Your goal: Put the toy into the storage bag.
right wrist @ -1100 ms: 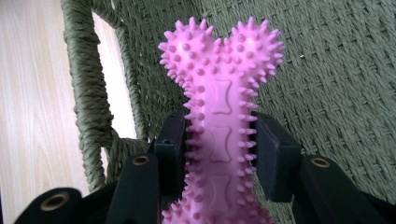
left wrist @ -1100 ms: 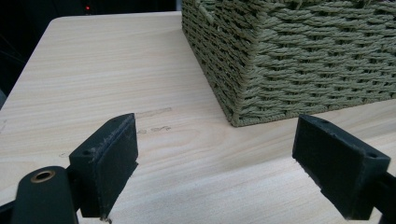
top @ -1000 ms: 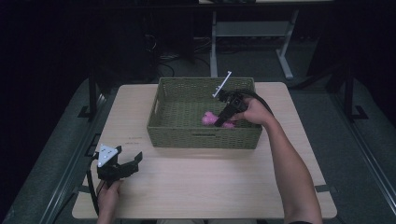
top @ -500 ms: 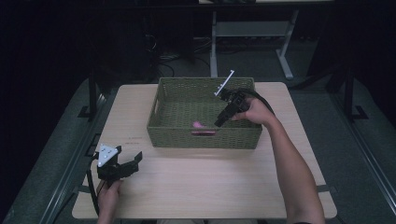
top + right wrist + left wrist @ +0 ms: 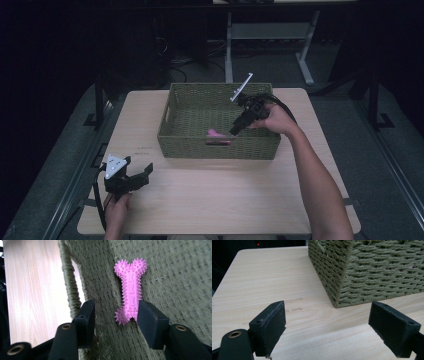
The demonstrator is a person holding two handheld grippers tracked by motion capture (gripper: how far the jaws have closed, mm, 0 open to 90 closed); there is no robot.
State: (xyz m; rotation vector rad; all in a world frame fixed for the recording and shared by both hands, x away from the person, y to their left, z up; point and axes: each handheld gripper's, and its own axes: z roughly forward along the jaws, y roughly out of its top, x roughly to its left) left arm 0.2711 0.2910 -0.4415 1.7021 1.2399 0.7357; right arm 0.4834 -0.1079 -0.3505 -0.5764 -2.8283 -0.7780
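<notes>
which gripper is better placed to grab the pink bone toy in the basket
Right. The right gripper is inside the basket, open just above the pink bone toy. The left gripper sits open over the table, outside the basket.

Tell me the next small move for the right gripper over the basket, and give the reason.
Probably lift the right gripper straight up out of the basket. Its jaws stand apart, and the pink bone toy lies on the woven floor beyond them, seemingly no longer gripped, so the drop looks done. The left gripper waits open over the table.
</notes>
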